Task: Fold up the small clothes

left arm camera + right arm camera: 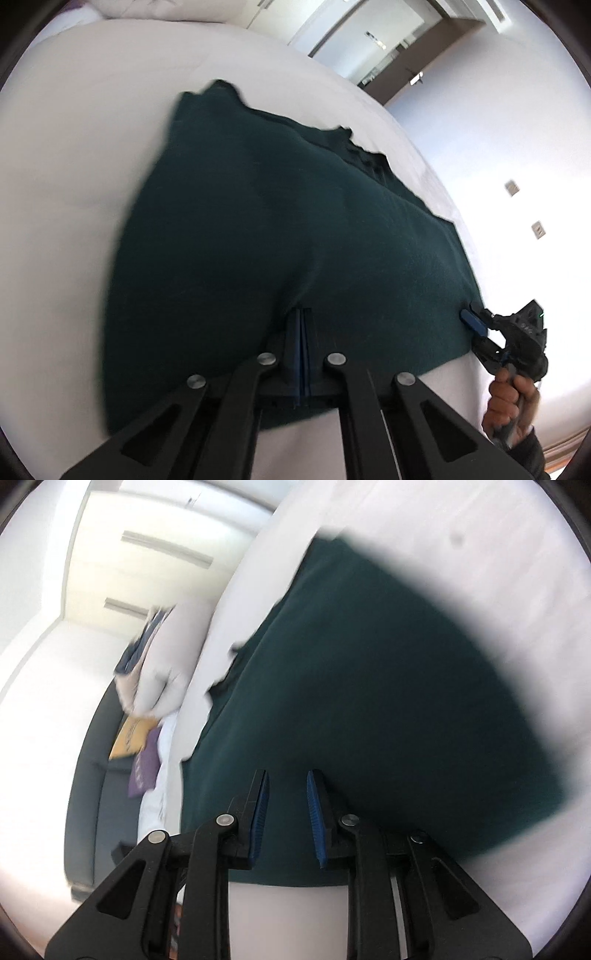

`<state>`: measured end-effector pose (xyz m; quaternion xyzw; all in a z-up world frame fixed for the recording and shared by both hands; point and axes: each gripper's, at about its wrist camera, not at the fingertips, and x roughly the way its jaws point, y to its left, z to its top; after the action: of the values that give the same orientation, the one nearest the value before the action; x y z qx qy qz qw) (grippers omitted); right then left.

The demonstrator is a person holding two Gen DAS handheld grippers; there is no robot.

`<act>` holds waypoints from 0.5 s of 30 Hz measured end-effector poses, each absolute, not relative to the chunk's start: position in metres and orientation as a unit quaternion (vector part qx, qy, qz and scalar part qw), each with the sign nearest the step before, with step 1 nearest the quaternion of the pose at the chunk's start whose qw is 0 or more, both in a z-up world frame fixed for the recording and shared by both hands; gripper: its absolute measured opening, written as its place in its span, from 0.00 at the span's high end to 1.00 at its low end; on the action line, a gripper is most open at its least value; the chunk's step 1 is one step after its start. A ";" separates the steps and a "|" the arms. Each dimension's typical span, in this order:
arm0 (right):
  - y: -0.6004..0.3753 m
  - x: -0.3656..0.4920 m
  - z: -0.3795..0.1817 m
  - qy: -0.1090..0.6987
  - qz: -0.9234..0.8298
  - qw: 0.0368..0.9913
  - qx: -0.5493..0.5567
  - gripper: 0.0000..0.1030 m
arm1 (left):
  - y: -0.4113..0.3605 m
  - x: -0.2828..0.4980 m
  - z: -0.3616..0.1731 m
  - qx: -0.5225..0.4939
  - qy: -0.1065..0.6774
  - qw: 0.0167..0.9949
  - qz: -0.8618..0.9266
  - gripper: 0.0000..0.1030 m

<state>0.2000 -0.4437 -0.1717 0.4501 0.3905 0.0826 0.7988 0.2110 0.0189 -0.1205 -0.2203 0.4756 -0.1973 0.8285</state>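
Observation:
A dark green garment (280, 236) lies spread flat on the white bed (74, 155). My left gripper (303, 317) is shut on the garment's near edge, and the cloth puckers at its blue pads. My right gripper (286, 786) is open, its blue pads apart over the garment (388, 686) near the near edge. In the left wrist view the right gripper (474, 332) shows at the garment's right corner, held by a hand (511, 402). Both views are motion-blurred.
White pillows (162, 672) lie at the bed's head. A dark sofa (96, 794) with a yellow cushion (133, 734) and a purple cushion (146, 768) stands beside the bed. A white wall with sockets (511, 188) is to the right.

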 end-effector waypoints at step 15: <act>-0.506 0.128 -0.083 0.339 0.001 0.857 0.387 0.38 | 0.129 0.160 -0.064 -0.266 0.396 0.874 -0.091 0.23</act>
<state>0.1277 -0.5058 -0.0834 0.3870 0.3392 0.0010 0.8574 0.1597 0.1291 -0.0643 -0.2662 0.3962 -0.0914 0.8739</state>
